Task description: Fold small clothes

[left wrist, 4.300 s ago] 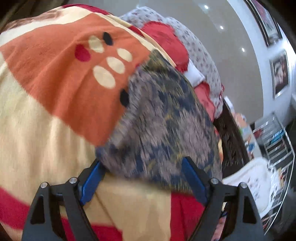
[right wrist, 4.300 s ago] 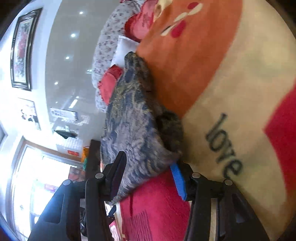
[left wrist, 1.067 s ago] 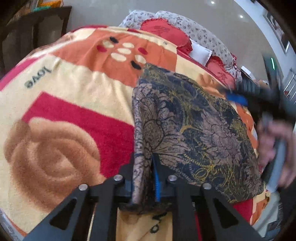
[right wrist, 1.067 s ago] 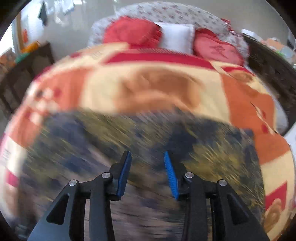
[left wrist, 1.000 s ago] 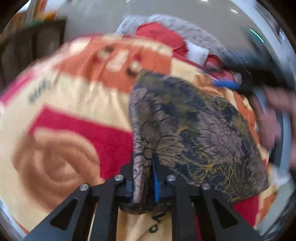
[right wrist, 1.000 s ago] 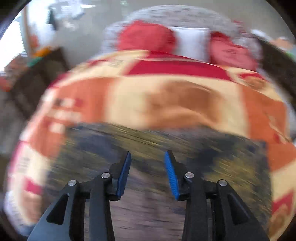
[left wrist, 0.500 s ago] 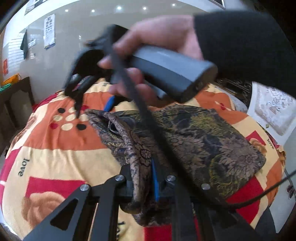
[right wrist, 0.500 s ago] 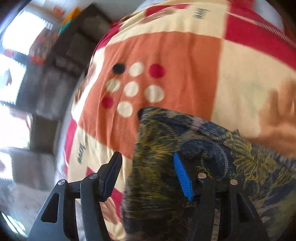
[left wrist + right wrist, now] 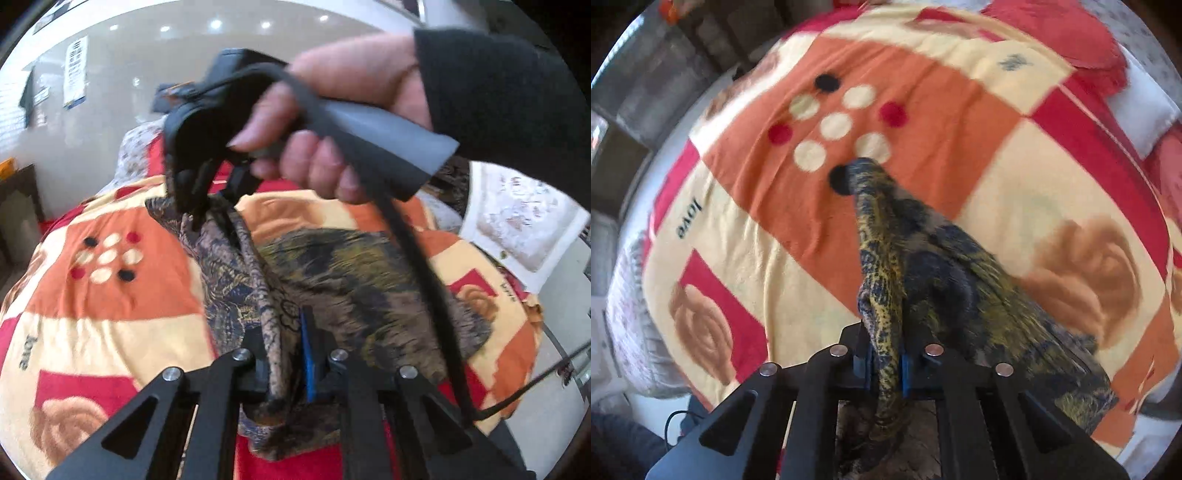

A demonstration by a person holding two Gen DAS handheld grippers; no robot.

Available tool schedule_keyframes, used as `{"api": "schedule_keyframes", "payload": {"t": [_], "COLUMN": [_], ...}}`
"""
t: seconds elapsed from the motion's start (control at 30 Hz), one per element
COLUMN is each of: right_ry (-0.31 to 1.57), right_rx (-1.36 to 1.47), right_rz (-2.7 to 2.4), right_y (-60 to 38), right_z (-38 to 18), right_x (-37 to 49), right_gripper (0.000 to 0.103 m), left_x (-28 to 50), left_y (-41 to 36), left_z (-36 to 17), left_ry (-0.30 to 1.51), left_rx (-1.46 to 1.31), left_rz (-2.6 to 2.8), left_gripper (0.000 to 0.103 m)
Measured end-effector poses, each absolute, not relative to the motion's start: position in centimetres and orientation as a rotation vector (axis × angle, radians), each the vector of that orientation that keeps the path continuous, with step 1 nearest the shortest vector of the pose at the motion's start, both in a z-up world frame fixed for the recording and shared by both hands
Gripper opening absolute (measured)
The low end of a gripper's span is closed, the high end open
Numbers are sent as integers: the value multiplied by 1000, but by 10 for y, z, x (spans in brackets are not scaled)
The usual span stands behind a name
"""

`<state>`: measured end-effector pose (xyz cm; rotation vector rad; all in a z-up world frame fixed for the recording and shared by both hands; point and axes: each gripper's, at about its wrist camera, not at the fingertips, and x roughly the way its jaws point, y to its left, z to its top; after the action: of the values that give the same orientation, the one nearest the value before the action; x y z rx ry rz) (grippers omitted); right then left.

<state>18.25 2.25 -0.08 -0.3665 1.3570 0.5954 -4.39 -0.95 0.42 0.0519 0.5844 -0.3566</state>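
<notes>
A dark brown, navy and gold patterned garment (image 9: 332, 280) lies on a patchwork blanket (image 9: 110, 295) on a bed. My left gripper (image 9: 284, 354) is shut on the garment's near edge. My right gripper (image 9: 884, 365) is shut on a bunched fold of the same garment (image 9: 923, 266) and lifts it off the blanket. In the left wrist view the right gripper (image 9: 207, 206) comes in from above, held by a hand in a black sleeve, gripping the garment's far edge.
Red and floral pillows (image 9: 1082, 40) lie at the head of the bed. A white patterned cloth (image 9: 517, 225) lies to the right. Dark wooden furniture (image 9: 665, 62) stands beside the bed. A black cable (image 9: 424, 280) hangs from the right gripper.
My right gripper has closed on the garment's far edge and pulled it up into a ridge. My left gripper keeps its hold on the near edge.
</notes>
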Motion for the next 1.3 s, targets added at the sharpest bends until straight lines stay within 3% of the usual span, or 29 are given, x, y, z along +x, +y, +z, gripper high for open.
{"api": "schedule_keyframes", "payload": {"t": [0.27,0.7,0.8,0.9,1.03,1.13,1.2,1.23,1.27,1.3], "right_ry": [1370,1415,1380,1322,1161,1026,965,950,933,920], "right_rx": [-177,-127,-110,-33,68,146,131,116,101,85], "right_rz": [515,346,327,326,289,306,383,405,430,458], "right_y": [-126,-257,-270,-289,-326,-340,-322,-314,-304,-291], "right_z": [30,-50,-64,-53,-10,21,28,27,24,16], "right_x": [182,194,190,179,151,111,76,64,48,30], "right_gripper": [0,2,14,15,16,16,16,16,16,16], "left_x": [-53,-30,-31,-39,-59,-59,-46,-33,-21,-10], "left_y": [-113,-244,-248,-227,-172,-125,-104,-99,-96,-98], "left_z": [19,-36,-45,-37,-11,5,5,-1,-11,-26], "left_ry": [573,730,794,823,791,714,711,744,791,858], "left_rx": [107,231,223,184,145,107,74,58,46,42], "left_rz": [-571,-647,-726,-818,-849,-773,-680,-640,-604,-586], "left_gripper": [6,6,15,23,44,50,50,37,14,10]}}
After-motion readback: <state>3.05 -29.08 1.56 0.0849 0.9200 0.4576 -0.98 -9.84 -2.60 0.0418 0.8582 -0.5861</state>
